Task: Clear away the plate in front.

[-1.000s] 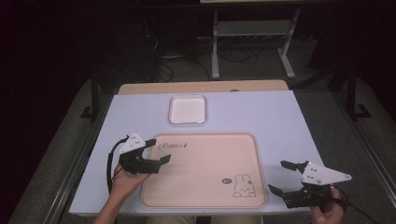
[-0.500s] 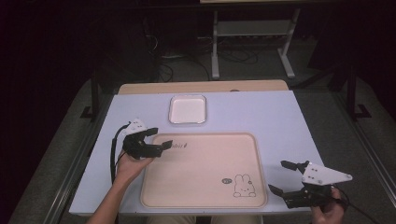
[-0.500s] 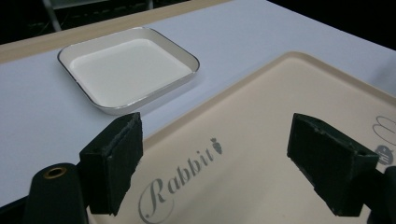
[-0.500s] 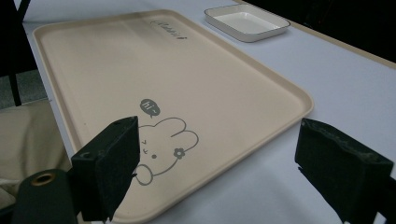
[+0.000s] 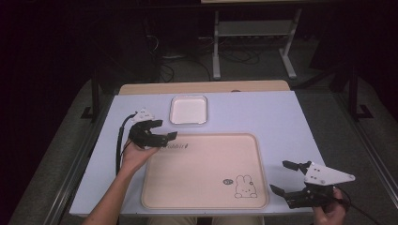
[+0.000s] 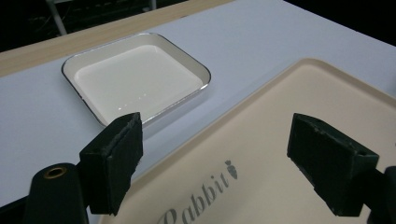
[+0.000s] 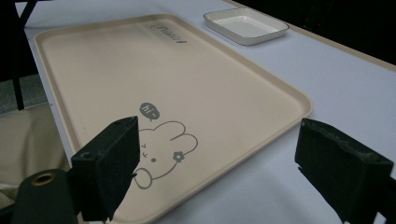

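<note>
A large beige tray (image 5: 202, 168) with a rabbit drawing lies on the pale table, also in the left gripper view (image 6: 299, 140) and the right gripper view (image 7: 154, 70). A small white enamel dish (image 5: 188, 110) sits just beyond it, seen close in the left gripper view (image 6: 135, 77) and far off in the right gripper view (image 7: 245, 25). My left gripper (image 5: 164, 131) hovers open over the tray's far left corner, pointing toward the dish, nothing between its jaws (image 6: 219, 163). My right gripper (image 5: 284, 178) is open beside the tray's near right corner, empty (image 7: 219, 172).
The table (image 5: 263, 117) has a wooden strip along its far edge (image 5: 202, 87). A metal rack (image 5: 253, 33) and cables stand on the dark floor behind. Bare table surface lies to the right of the dish and tray.
My left gripper has moved away from me and slightly right, from the tray's left edge up to its far left corner near the dish. The right gripper has stayed put.
</note>
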A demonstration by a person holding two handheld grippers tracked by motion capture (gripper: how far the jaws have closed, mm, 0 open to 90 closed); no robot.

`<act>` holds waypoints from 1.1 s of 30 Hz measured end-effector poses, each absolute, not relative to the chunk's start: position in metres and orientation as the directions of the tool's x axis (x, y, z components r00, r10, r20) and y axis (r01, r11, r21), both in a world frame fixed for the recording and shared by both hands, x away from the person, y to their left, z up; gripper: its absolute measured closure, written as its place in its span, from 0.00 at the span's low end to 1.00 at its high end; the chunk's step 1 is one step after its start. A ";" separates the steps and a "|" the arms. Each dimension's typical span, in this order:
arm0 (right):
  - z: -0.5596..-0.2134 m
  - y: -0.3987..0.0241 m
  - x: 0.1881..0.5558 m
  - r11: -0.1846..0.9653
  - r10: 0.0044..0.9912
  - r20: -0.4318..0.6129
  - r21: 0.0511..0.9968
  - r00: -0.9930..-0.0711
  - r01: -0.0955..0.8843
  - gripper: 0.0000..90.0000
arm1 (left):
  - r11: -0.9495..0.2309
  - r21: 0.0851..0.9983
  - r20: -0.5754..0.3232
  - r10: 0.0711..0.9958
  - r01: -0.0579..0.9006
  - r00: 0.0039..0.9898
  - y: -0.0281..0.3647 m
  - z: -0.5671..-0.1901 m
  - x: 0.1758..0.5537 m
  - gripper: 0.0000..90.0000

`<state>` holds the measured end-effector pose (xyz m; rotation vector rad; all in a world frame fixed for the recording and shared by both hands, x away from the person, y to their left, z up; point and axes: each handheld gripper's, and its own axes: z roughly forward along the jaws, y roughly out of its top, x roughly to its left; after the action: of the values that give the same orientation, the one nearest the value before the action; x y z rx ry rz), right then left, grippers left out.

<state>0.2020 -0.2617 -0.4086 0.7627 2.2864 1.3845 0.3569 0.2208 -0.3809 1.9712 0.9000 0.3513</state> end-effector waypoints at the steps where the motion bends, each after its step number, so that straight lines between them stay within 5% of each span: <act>1: -0.409 -0.262 0.202 0.371 0.613 -0.026 0.892 -0.789 0.259 0.15 | -0.321 0.832 -0.102 0.714 0.453 0.693 0.220 -0.380 0.359 0.20; 33: -0.407 -0.269 0.202 0.327 0.617 -0.011 0.913 -0.787 0.243 0.15 | -0.317 0.752 -0.150 0.771 0.578 0.619 0.208 -0.367 0.453 0.24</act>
<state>0.2022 -0.2688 -0.4066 0.7647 2.2412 1.4476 0.4530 0.2080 -0.3666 2.0248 1.0592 0.2998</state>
